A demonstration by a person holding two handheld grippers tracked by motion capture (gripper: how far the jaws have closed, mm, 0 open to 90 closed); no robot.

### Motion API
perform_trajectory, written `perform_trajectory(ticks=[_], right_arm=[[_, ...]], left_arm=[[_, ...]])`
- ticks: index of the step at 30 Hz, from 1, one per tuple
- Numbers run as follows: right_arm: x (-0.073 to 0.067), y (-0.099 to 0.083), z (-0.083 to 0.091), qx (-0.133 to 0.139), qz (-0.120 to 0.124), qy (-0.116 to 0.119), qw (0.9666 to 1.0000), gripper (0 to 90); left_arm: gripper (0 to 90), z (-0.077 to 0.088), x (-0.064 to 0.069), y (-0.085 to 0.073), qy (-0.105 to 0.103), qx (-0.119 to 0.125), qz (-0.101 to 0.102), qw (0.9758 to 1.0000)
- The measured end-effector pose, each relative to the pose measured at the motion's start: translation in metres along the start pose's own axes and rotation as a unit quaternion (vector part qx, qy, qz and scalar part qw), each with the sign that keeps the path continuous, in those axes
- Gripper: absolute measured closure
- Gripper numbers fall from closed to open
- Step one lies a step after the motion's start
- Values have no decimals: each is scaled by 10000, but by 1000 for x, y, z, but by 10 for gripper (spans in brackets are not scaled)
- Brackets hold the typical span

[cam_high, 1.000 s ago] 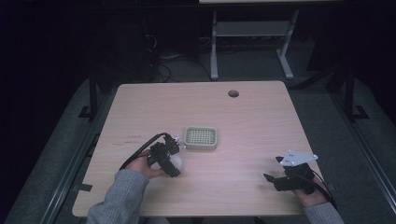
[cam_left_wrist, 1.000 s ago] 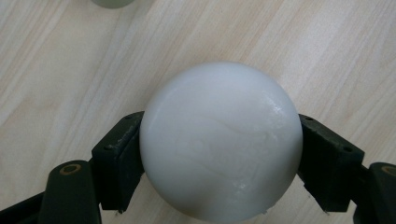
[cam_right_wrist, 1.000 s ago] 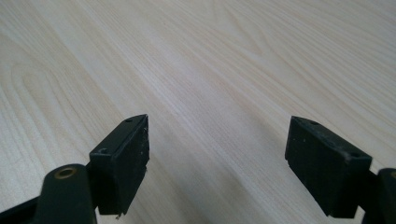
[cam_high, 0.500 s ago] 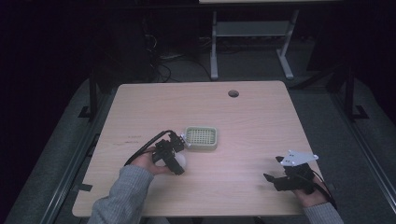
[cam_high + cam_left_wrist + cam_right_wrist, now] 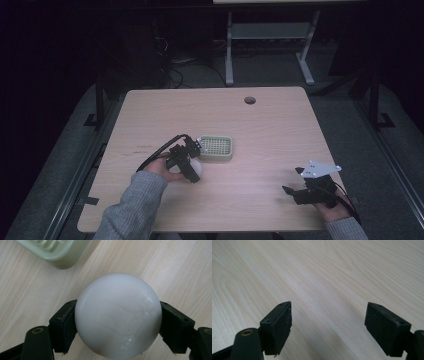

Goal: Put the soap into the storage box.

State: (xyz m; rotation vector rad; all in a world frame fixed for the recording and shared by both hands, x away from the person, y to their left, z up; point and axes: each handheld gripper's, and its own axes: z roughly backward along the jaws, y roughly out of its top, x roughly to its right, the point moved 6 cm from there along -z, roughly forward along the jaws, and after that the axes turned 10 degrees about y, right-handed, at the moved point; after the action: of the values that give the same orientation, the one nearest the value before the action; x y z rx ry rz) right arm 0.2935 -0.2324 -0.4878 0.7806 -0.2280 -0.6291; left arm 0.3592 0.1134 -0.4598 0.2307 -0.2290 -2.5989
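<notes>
Near the table's (image 5: 260,130) left-front area, the left gripper (image 5: 192,170) pinches a smooth white rounded soap-like ball (image 5: 117,315), now drawn slightly nearer the person than a second ago, just beside the pale green slotted plastic dish (image 5: 216,148); placement likely remains. Being round, it shows no long axis. The right gripper (image 5: 328,327) rests spread, holding nothing.

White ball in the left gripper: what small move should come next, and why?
Probably lift the ball a little and carry it toward the green tray. The left gripper has its fingers pressed on both sides of the ball, and the tray lies just beyond it on the table. The right gripper is open and idle.
</notes>
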Motion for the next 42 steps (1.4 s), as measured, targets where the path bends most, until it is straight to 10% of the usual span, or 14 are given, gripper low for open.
perform_trajectory(ticks=[42], right_arm=[[0,3,1,103,13,32,9999,212]], left_arm=[[237,4,-15,51,68,-53,-99,9999]])
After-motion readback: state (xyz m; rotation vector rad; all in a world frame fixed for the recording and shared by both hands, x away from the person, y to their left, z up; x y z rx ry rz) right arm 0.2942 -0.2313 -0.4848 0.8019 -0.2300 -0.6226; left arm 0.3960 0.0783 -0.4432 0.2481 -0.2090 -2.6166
